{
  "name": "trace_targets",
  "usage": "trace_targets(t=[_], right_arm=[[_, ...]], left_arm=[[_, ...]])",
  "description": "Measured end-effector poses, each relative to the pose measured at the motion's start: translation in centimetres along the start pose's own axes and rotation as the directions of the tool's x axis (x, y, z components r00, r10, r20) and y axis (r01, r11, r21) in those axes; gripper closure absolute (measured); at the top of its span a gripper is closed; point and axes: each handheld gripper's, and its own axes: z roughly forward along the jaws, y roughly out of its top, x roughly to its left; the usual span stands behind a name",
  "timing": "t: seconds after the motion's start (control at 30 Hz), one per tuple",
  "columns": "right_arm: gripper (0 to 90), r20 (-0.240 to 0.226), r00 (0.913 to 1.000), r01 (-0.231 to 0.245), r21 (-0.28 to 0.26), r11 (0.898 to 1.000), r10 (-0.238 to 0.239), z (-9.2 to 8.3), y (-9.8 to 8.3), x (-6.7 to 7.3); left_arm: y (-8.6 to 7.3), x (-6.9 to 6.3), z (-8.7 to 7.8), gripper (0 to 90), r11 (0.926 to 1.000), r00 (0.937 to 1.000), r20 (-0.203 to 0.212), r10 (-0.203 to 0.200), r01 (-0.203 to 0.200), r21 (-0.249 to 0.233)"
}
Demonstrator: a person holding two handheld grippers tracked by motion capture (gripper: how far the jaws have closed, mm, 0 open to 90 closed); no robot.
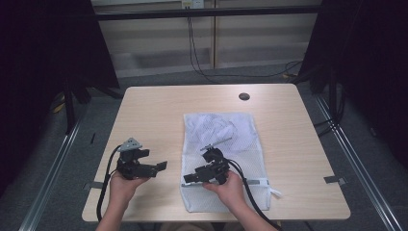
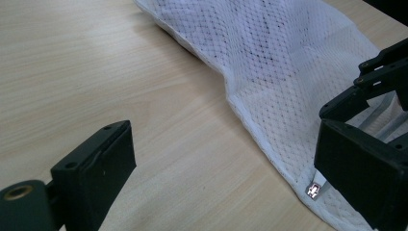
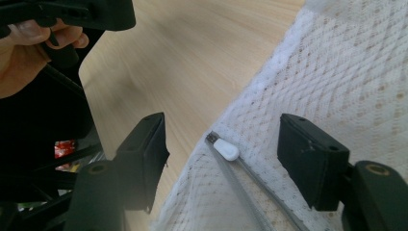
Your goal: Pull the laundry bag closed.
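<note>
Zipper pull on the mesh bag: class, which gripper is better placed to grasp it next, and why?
Right. The right gripper has open jaws either side of the zipper pull on the mesh bag; the left gripper sits over bare table beside it.

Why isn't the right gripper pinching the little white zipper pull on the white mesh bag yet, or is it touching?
Apart. In the right gripper view, the white zipper pull lies between the right gripper's open jaws, with white mesh bag showing either side.
</note>
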Motion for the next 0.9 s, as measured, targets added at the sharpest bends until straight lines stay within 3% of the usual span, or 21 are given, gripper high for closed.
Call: trace_targets(t=[0.57, 0.9], right_arm=[[41.5, -0.016, 0.9997, -0.02, 0.029, 0.999, 0.021, 0.61, -0.16, -0.03], [54.5, -0.04, 0.9987, -0.03, 0.052, 0.998, 0.032, 1.01, -0.29, -0.05]], left_arm=[[-0.04, 0.0, 0.19, 7.4, 0.9999, 1.0, 0.002, -0.001, 0.001, 0.013], [-0.05, -0.02, 0.2, 7.5, 0.9999, 1.0, 0.002, -0.004, 0.004, 0.013]])
